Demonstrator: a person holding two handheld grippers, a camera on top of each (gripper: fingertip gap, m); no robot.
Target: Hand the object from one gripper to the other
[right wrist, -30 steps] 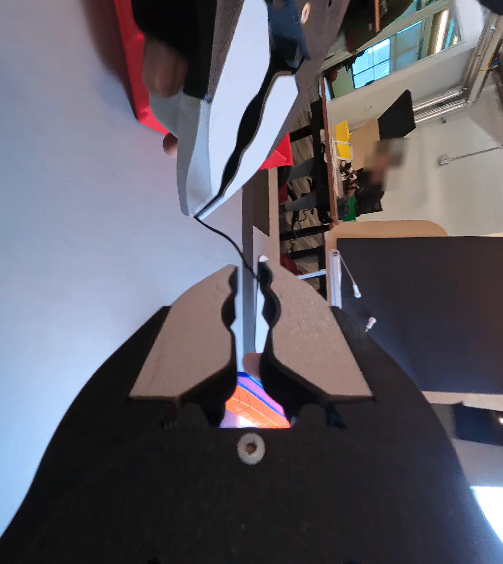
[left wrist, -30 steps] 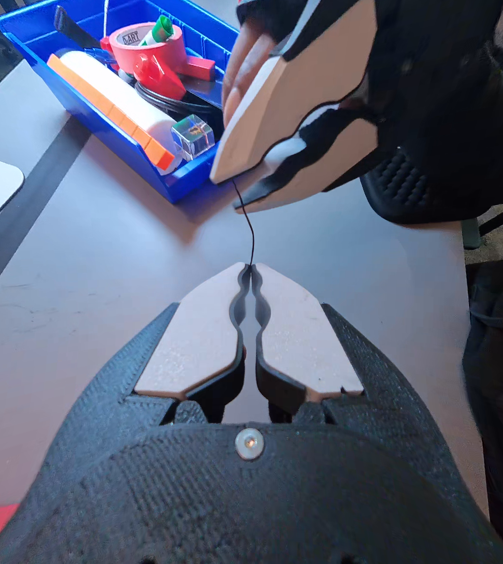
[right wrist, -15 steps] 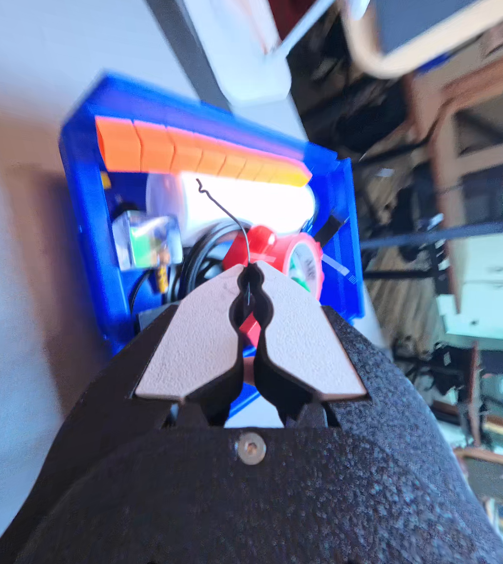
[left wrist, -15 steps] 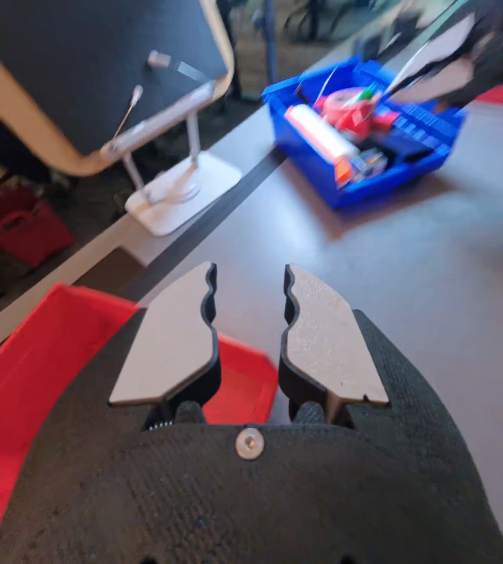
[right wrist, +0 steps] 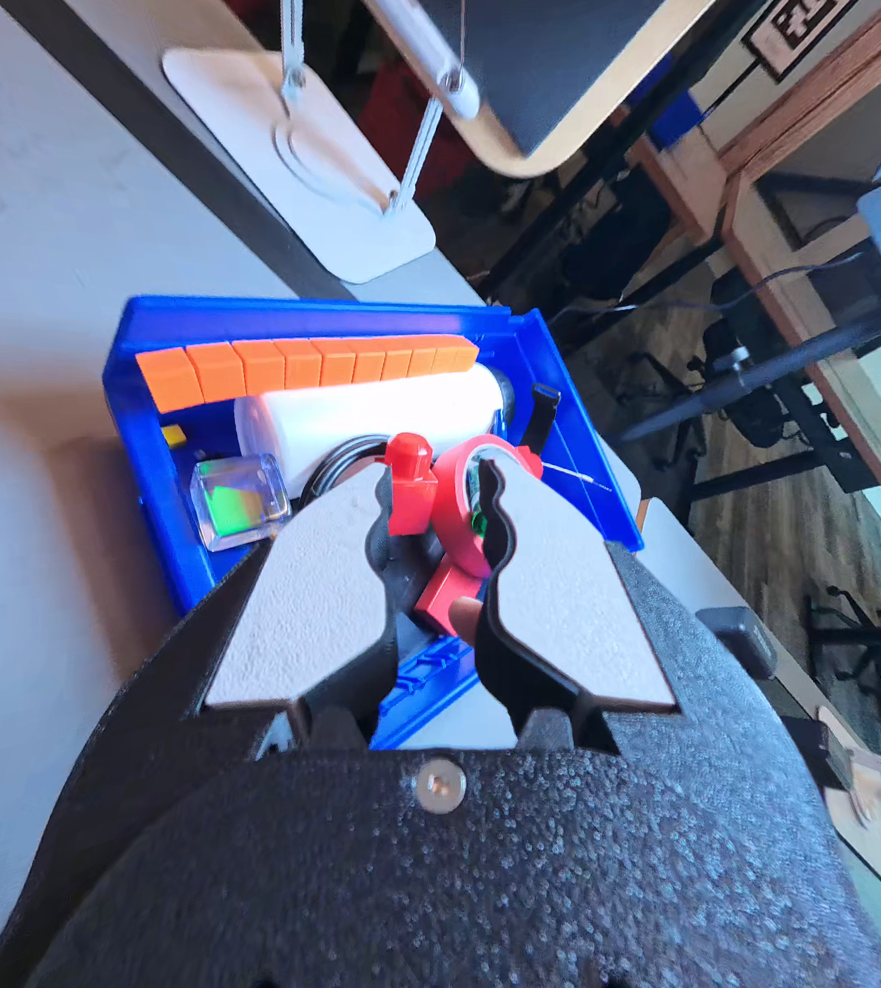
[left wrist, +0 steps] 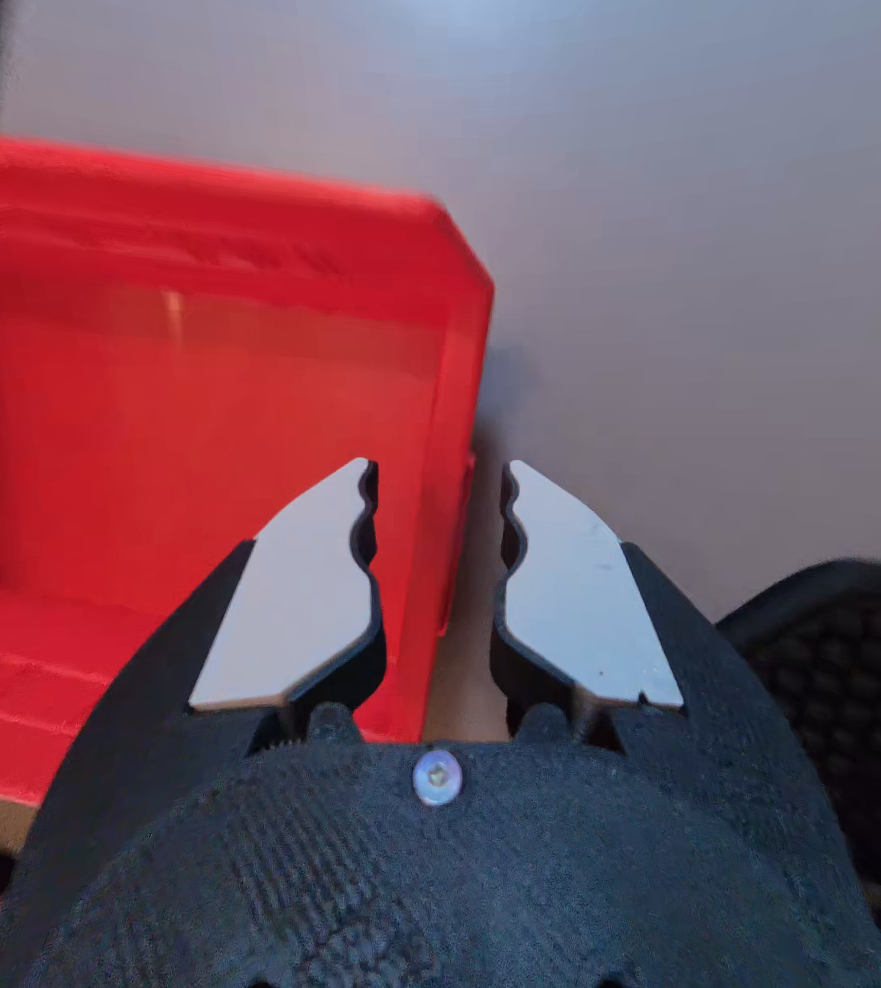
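Observation:
My right gripper (right wrist: 434, 470) is open and empty, just above the blue bin (right wrist: 321, 310). Between its fingers I see a red tape dispenser (right wrist: 460, 513) with a green marker (right wrist: 476, 521) in its roll. The bin also holds an orange block strip (right wrist: 310, 369), a white roll (right wrist: 374, 417), a clear cube (right wrist: 238, 500) and a black cable coil (right wrist: 331, 465). The thin black wire shows in neither view. My left gripper (left wrist: 438, 464) is open and empty, straddling the right wall of an empty red bin (left wrist: 214, 224).
Both bins stand on a grey table (left wrist: 695, 214). A white lamp base (right wrist: 321, 176) stands beyond the blue bin at the table's far edge. A black mesh chair (left wrist: 855, 668) is at the lower right of the left wrist view.
My right gripper has opened over the blue bin and the black wire is gone from its tips. My left gripper, still open, has swung down over the red bin's right wall.

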